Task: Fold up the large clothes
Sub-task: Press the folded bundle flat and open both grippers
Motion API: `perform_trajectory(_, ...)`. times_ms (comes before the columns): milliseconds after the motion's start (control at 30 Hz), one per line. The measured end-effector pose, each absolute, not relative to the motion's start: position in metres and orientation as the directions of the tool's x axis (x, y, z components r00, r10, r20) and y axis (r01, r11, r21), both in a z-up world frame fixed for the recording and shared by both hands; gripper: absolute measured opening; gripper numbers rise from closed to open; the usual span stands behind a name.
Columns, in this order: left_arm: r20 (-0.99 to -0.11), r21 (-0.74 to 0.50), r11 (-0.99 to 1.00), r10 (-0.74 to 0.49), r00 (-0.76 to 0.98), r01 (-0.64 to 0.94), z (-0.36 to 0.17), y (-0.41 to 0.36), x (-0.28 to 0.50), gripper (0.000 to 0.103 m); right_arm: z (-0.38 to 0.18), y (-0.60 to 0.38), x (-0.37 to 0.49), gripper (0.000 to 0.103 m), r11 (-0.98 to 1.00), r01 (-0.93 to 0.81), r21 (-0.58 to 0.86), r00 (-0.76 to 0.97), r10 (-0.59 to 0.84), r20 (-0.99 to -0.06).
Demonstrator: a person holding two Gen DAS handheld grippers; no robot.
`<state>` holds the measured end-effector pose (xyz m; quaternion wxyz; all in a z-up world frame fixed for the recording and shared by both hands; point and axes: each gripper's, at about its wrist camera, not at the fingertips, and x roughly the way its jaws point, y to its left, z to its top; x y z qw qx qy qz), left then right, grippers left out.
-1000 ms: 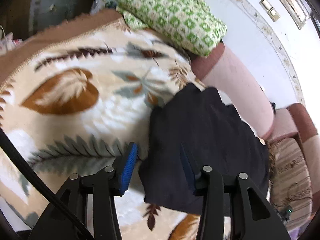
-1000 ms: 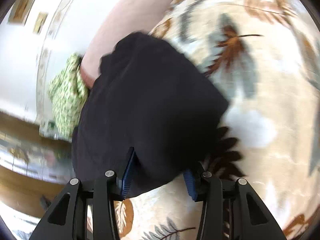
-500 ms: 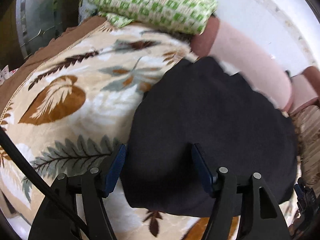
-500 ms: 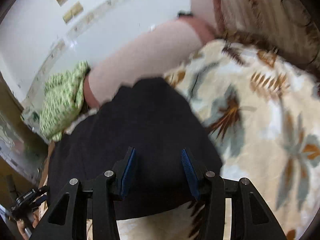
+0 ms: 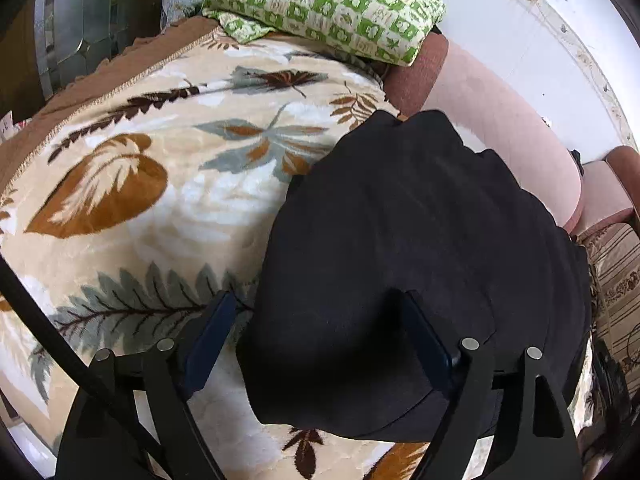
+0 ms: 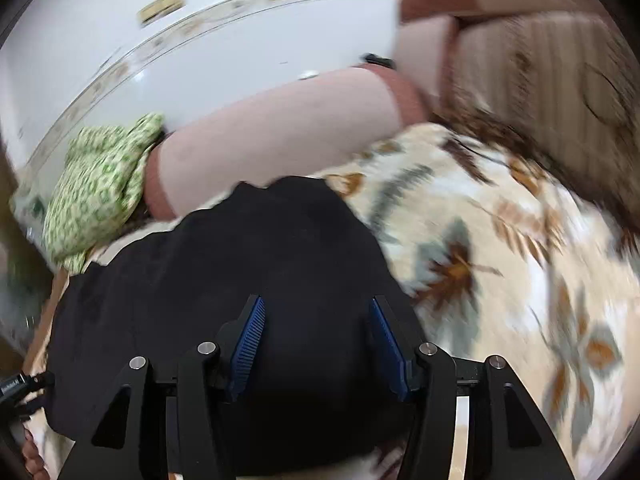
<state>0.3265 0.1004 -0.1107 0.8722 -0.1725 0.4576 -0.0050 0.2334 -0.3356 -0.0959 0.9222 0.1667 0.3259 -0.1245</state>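
Looking down, we see the folded black garment (image 5: pixel 420 248) lying on a leaf-patterned blanket (image 5: pixel 152 208) spread over a sofa, its far edge close to the pink backrest cushion (image 5: pixel 508 128). Our left hand-held gripper (image 5: pixel 316 312) hovers at the garment's near left corner; its jaws have just been opening and now stand spread wide, one finger over the blanket, the other over the cloth, pinching nothing. Our right hand-held gripper (image 6: pixel 316 332) sits above the garment's near edge, jaws also just opening, parted and empty. A green checked pillow (image 5: pixel 320 4) lies beyond.
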Motion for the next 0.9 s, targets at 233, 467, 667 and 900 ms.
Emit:
perform_trajectory(233, -0.791, -0.279, 0.949, -0.139, 0.595, -0.15, -0.108, 0.096, 0.328, 0.084, -0.14, -0.339, 0.295, 0.077, 0.934, 0.313, 0.172, 0.684, -0.096, -0.723)
perform_trajectory(467, -0.69, -0.127, 0.98, 0.025, 0.723, -0.155, -0.077, 0.082, 0.311, 0.084, -0.118, -0.335, 0.276, 0.077, 0.917, 0.378, 0.125, 0.722, -0.207, -0.66)
perform_trajectory(667, -0.515, -0.014, 0.99, 0.114, 0.849, -0.141, -0.043, 0.069, 0.283, 0.089, -0.099, -0.326, 0.254, 0.077, 0.909, 0.397, 0.127, 0.755, -0.245, -0.608)
perform_trajectory(900, -0.456, 0.02, 0.993, 0.111, 0.883, -0.114, -0.02, 0.059, 0.249, 0.09, -0.068, -0.302, 0.216, 0.079, 0.922, 0.369, 0.114, 0.797, -0.251, -0.549)
